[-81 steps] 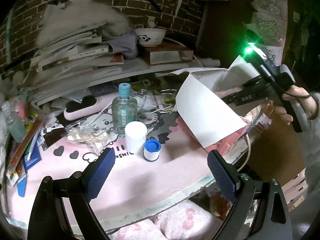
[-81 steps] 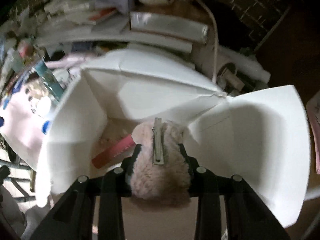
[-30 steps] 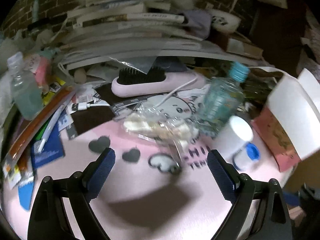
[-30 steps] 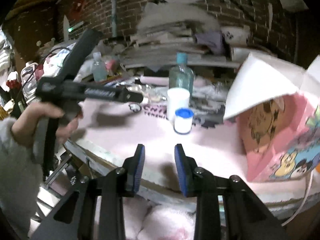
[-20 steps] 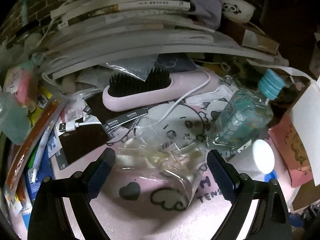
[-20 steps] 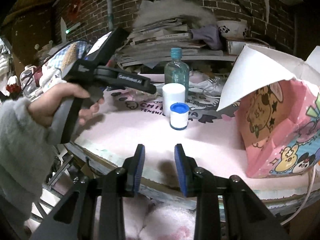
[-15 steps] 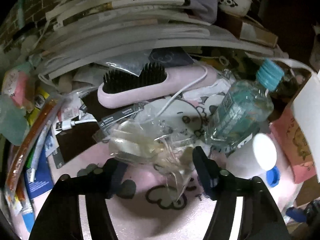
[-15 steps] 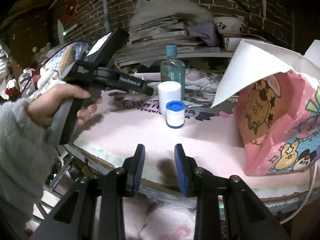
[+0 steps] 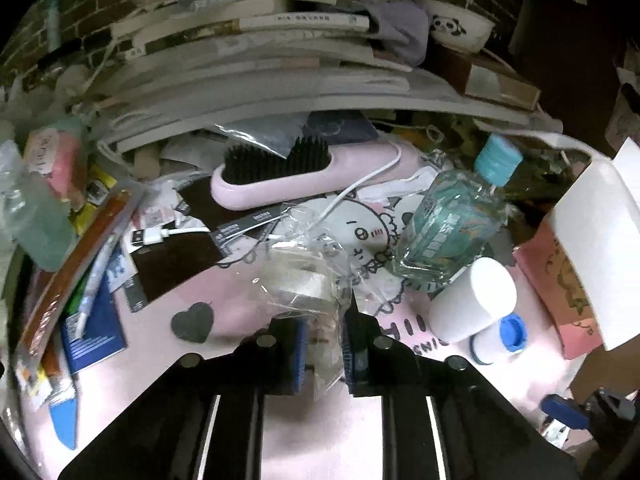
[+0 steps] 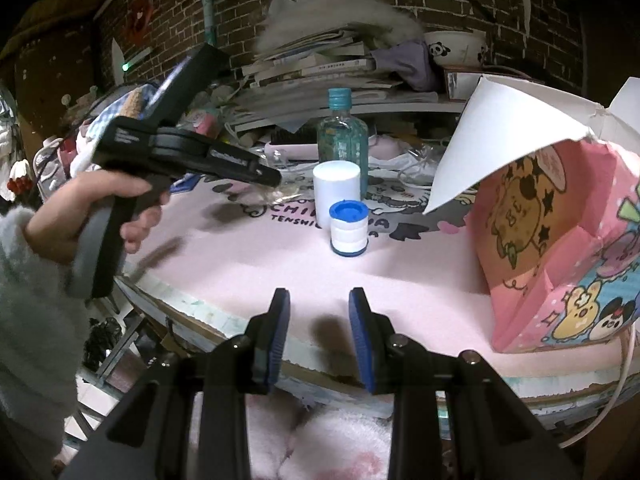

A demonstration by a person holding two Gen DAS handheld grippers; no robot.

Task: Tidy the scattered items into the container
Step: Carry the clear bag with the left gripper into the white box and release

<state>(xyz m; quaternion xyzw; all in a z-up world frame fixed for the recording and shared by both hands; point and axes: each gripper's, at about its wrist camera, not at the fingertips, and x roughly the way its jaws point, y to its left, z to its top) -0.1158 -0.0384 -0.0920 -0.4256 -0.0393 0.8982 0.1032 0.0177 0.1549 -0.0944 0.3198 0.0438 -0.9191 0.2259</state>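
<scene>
My left gripper [image 9: 323, 350] is shut on a clear plastic bag [image 9: 304, 280] of pale pieces, over the pink mat [image 9: 224, 344]. In the right wrist view the left gripper [image 10: 276, 180] holds the bag [image 10: 280, 194] left of the white jar [image 10: 335, 190]. A clear bottle with a blue cap [image 9: 448, 232] stands behind the white jar [image 9: 472, 300] and a small blue-lidded pot [image 9: 500, 338]. The pink cartoon box [image 10: 560, 248], flaps open, stands at the right. My right gripper [image 10: 319, 336] is partly open and empty at the table's front edge.
A pink hairbrush [image 9: 312, 176] and a white USB cable [image 9: 168, 234] lie behind the bag. Pens, packets and a blue booklet [image 9: 92, 328] crowd the left. Stacked books [image 9: 260, 60] and a panda bowl [image 9: 460, 32] fill the back.
My left gripper swung left to the plastic bag, moved in and shut on it. My right gripper let go of the fluffy clip in the box and pulled back to the table's front edge.
</scene>
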